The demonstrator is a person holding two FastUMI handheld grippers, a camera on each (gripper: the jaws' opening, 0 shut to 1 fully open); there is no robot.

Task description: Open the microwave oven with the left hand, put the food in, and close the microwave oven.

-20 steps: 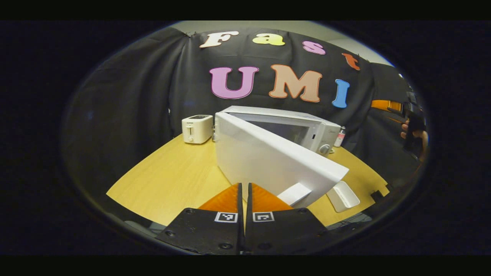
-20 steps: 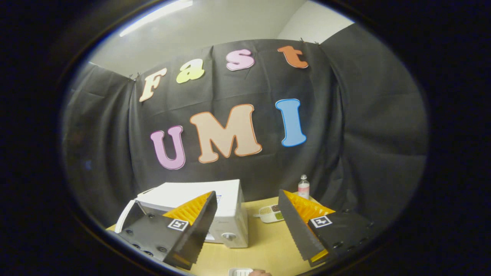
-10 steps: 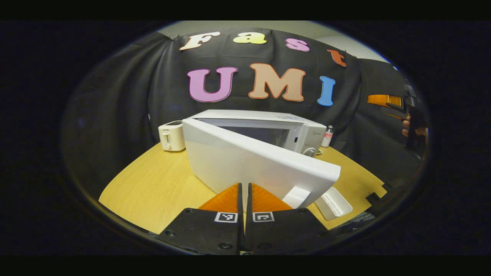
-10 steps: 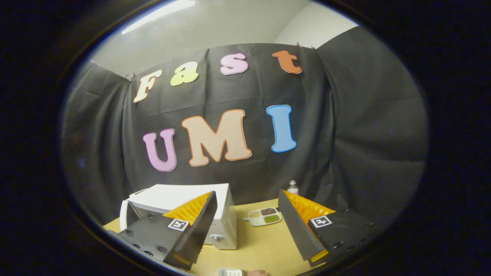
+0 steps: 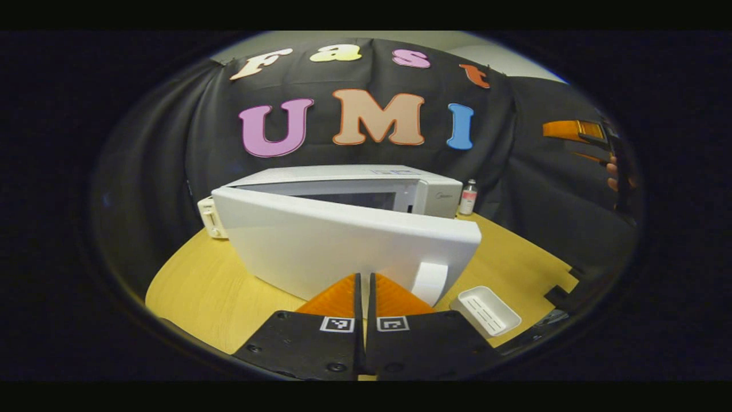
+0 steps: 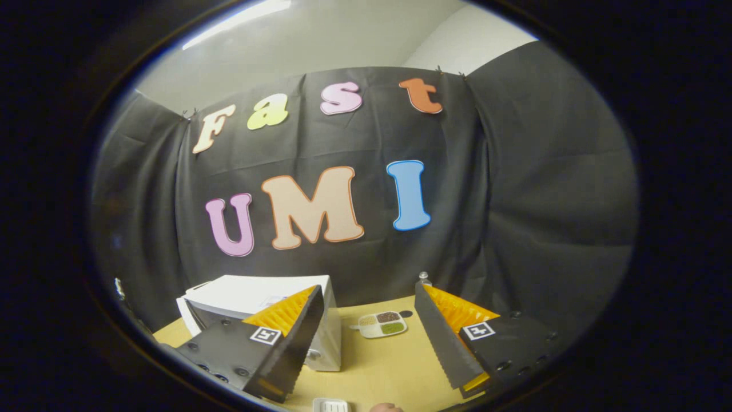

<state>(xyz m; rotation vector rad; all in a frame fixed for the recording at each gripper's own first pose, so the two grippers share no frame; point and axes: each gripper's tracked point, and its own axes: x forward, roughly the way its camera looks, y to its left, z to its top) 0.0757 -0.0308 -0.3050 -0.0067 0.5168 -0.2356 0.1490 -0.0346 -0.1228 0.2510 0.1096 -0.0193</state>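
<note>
The microwave door (image 5: 343, 240) is standing ajar, long edge running sideways before the closed left claw (image 5: 363, 286); the right claw (image 6: 369, 337) is gaping empty.

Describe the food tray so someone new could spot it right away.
Start at the white microwave on the wooden table. Just right of it, apart from it, lies the food tray. It is a pale dish split into compartments holding dark, green and light food, unlike the small bottle behind.
</note>
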